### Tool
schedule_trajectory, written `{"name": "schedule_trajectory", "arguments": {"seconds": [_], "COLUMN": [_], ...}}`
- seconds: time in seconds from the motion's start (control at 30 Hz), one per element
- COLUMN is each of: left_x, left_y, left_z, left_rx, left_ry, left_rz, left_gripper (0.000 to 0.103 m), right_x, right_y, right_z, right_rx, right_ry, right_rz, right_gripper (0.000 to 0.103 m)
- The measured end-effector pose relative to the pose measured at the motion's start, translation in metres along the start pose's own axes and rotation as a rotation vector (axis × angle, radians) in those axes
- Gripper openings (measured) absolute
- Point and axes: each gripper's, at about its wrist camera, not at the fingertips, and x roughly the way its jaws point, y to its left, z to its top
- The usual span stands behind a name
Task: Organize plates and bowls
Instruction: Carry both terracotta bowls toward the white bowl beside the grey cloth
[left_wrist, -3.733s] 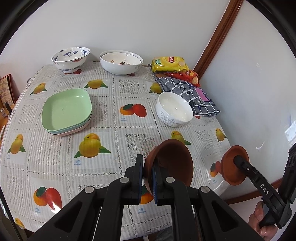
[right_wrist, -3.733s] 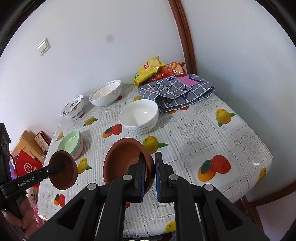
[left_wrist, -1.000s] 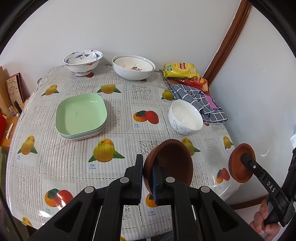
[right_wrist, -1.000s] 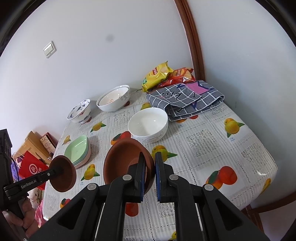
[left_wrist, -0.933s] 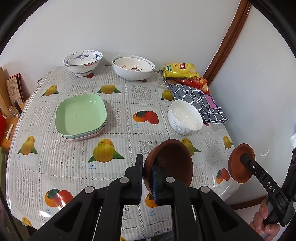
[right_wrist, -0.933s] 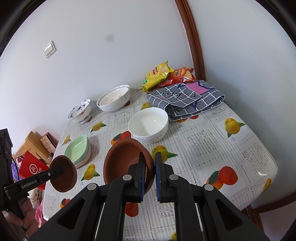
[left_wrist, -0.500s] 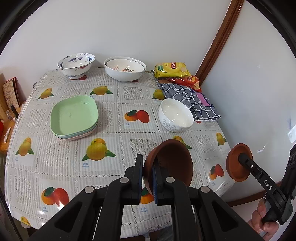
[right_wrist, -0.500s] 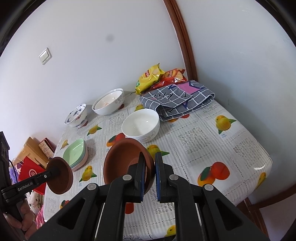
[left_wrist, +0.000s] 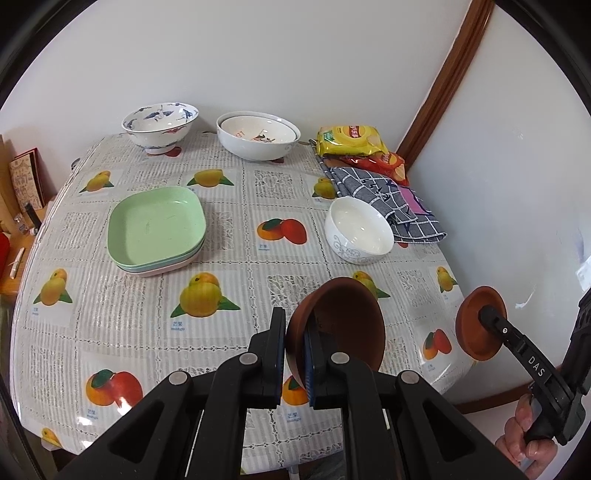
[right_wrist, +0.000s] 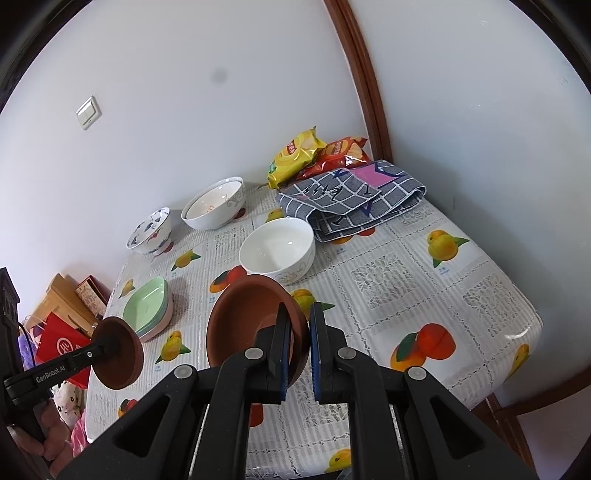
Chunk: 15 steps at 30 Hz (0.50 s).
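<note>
Room: a white-walled corner with a brown wooden trim strip; the worktop (left_wrist: 236, 254) wears a glossy fruit-print cover.
Left hand-held gripper (left_wrist: 295, 354): clamped on the rim of a brown bowl (left_wrist: 343, 325), held clear above the near edge of the worktop.
Right hand-held gripper (right_wrist: 297, 350): clamped on the rim of a second brown bowl (right_wrist: 243, 321), also in the air, tilted with its hollow facing left in that view.
On the worktop: a stack of green plates (left_wrist: 157, 227), a plain white bowl (left_wrist: 358, 230) just beside a checked cloth (left_wrist: 388, 195), and at the far edge a blue-patterned bowl (left_wrist: 160, 123) and a wide white bowl (left_wrist: 258, 134) with another nested inside it.
How the brown bowls handle: they look stiff, smooth and fairly light; probably breakable if knocked together or dropped.
Where to hold: the rim, one pad inside and one outside, as both are held now; the curved wall would likely slip.
Risk: a one-sided rim grip lets a bowl swing, so lowering slowly seems wise.
Snack bags (left_wrist: 349, 140): behind the cloth, out of the way.
</note>
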Motion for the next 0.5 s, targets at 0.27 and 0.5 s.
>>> {"name": "schedule_trajectory", "arguments": {"seconds": [0.27, 0.5], "left_x": [0.010, 0.023], "left_y": [0.009, 0.010], "left_z": [0.001, 0.013], "left_rx": [-0.018, -0.010], "left_ry": [0.017, 0.026], "left_rz": [-0.002, -0.002], "left_gripper": [0.009, 0.009], "right_x": [0.009, 0.022], "right_y": [0.012, 0.013], "right_z": [0.001, 0.007], "right_rx": [-0.021, -0.018], "right_ry": [0.014, 0.025], "right_rz": [0.008, 0.015], "right_gripper": [0.010, 0.010]}}
